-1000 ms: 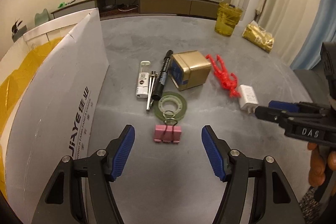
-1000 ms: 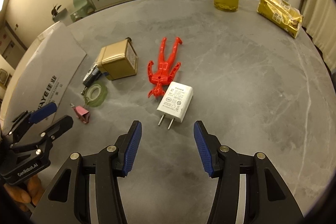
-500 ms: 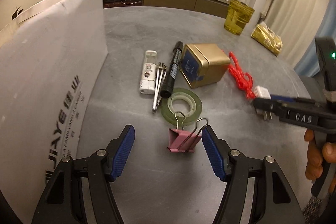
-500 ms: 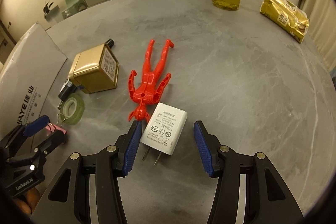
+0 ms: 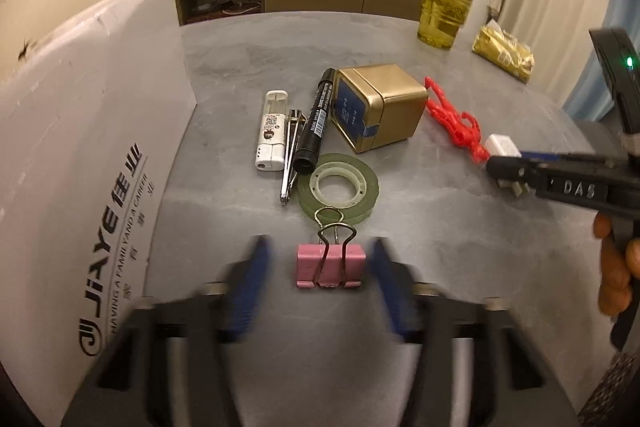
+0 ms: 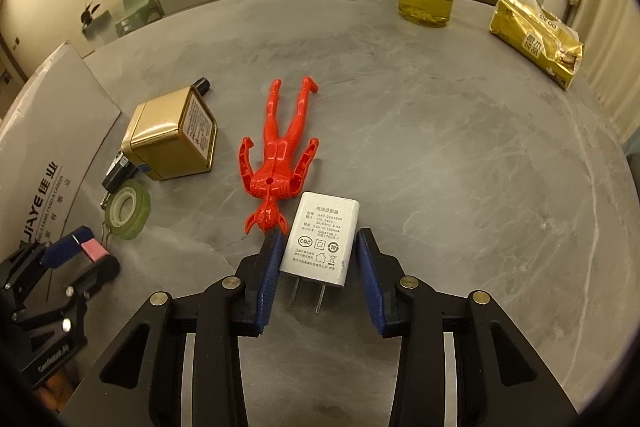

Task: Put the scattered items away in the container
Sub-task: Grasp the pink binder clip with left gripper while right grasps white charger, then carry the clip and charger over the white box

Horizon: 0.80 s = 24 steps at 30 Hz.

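Both grippers are advanced since earlier: right gripper point(image 6: 316, 267) open astride charger point(image 6: 320, 241), left gripper point(image 5: 320, 291) open astride clip point(image 5: 330, 265); closing is required next.

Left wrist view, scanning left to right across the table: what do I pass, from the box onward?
White cardboard box → white lighter → nail clipper → black marker → gold tin → red toy figure → white charger, with the right gripper at it.
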Each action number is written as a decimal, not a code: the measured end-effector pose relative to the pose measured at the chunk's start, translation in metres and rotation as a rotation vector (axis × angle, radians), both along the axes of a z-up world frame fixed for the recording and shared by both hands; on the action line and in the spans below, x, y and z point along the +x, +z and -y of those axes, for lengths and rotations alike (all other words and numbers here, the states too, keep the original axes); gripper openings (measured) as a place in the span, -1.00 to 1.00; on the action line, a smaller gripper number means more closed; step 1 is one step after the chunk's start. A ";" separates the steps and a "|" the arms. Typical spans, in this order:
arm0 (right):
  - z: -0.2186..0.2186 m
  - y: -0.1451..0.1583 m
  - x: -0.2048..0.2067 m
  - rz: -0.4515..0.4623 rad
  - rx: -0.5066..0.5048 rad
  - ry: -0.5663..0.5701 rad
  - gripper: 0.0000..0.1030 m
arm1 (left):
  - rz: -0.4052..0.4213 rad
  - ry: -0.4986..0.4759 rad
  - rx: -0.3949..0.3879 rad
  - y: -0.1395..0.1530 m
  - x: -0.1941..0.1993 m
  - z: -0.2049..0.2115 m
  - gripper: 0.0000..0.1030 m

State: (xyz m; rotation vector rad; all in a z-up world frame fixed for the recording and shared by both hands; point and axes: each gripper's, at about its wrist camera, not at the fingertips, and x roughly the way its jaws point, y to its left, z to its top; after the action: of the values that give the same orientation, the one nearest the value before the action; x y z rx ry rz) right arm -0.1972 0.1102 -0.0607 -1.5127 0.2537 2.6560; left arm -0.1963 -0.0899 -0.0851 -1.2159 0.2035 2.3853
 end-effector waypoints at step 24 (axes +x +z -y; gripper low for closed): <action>-0.036 0.010 0.034 -0.009 -0.388 -0.115 -0.36 | 0.009 0.008 0.235 0.042 0.005 0.033 -0.36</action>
State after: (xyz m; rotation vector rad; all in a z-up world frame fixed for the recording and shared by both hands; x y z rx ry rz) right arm -0.1630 0.1458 -0.0509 -1.5221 0.8720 2.6291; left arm -0.1910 -0.1226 -0.0435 -1.1186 -0.0828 2.3318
